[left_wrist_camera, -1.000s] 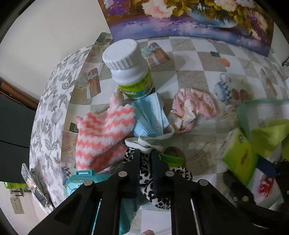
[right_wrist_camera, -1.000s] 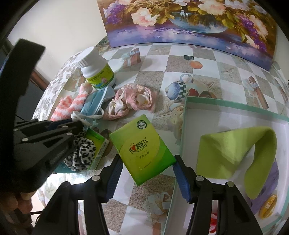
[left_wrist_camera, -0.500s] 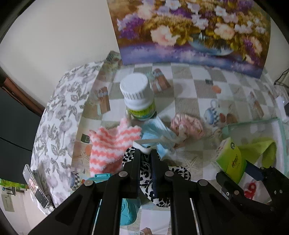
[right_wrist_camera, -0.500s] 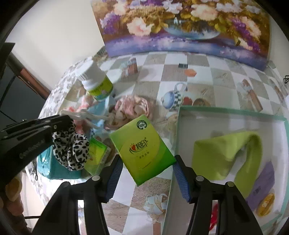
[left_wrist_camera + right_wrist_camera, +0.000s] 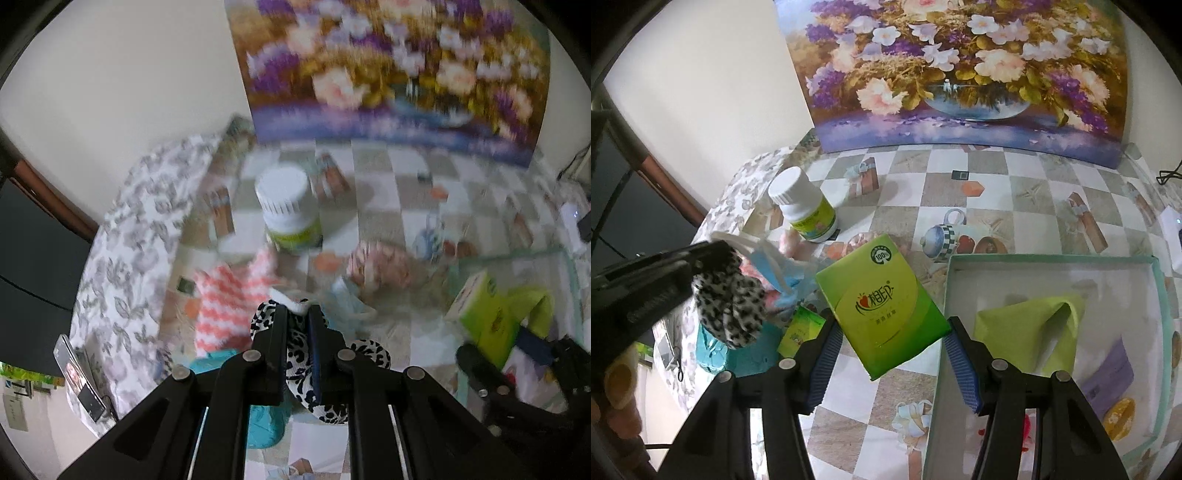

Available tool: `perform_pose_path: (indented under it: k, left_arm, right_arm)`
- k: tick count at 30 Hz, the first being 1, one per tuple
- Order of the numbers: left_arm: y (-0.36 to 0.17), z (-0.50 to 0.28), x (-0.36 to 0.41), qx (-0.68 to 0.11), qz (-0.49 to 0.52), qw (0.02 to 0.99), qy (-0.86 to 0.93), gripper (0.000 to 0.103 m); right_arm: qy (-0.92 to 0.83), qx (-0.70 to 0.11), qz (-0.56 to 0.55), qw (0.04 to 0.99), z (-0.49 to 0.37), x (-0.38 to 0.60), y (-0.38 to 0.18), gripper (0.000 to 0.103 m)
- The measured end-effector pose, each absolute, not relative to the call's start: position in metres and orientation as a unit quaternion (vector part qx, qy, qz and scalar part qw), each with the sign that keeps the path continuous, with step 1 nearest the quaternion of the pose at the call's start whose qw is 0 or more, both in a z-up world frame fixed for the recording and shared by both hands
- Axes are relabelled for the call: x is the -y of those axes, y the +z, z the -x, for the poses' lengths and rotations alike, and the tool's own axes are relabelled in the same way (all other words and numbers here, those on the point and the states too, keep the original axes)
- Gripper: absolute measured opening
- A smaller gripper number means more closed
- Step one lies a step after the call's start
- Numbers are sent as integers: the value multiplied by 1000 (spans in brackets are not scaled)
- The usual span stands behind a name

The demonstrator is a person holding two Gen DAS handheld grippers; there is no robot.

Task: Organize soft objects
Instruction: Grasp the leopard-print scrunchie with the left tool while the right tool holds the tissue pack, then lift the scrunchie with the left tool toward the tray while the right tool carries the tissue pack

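Observation:
My left gripper [image 5: 297,312] is shut on a leopard-print scrunchie [image 5: 332,384] and the white ear loop of a blue face mask [image 5: 347,301], both lifted off the table; they also show hanging at the left of the right wrist view [image 5: 729,306]. My right gripper [image 5: 890,332] is shut on a green tissue pack [image 5: 882,302], held above the table beside the open box [image 5: 947,295]. A pink-and-white zigzag cloth [image 5: 229,299] and a crumpled pink cloth [image 5: 380,266] lie on the table.
A white-capped bottle [image 5: 803,205] stands at the back left. The box holds a green cloth [image 5: 1034,328] and a purple card [image 5: 1108,376]. A teal container [image 5: 713,347] and a small green packet [image 5: 801,328] lie below the left gripper. A flower painting [image 5: 960,74] leans on the wall.
My left gripper has risen, lifting the scrunchie and pulling the blue mask up by its loop. My right gripper has risen too with the tissue pack, still beside the box.

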State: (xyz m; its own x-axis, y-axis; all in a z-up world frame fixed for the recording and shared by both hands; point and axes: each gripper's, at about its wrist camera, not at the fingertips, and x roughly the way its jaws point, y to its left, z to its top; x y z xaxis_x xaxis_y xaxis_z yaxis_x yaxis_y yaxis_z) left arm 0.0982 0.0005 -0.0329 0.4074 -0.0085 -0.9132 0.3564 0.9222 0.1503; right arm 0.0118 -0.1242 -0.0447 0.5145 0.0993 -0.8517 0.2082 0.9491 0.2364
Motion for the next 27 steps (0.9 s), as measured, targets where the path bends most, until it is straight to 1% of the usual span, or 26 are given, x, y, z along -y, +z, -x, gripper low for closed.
perform_pose_path:
  k: [4,7,9,11,14,18,20,27]
  left_arm:
    - [-57,-100,4,-557,-193,803,-93,11]
    - [-58,-99,2,-567,-181,797,-105,11]
    - [-48,-97,1,-566,-152,799,-133,11]
    - [-32,-92,2,-554,-134,807,-155,8]
    - [-8,-87,0,-532,-104,820,-183,8]
    - [8,-83,0,-511,-103,834,-181,8]
    - [4,-87,-1,-515,-111,833,-169,8]
    - [-35,-96,3,-569,-119,799,-153,8]
  right_arm:
    - [-35,-498,-153,853,-13,125,-50,60]
    - [-35,-501,-159,850,-13,128,-54,60]
    - [-37,-501,-160,850,-13,129,-54,60]
    - [-38,-500,-161,850,-13,130,-53,60]
    - [-40,-492,-162,854,-11,131,-47,60]
    - [-39,-486,-162,858,-9,130,-41,60]
    - [-37,-488,-161,857,-10,129,-42,60]
    - [-41,-497,-164,851,-11,133,-50,60]
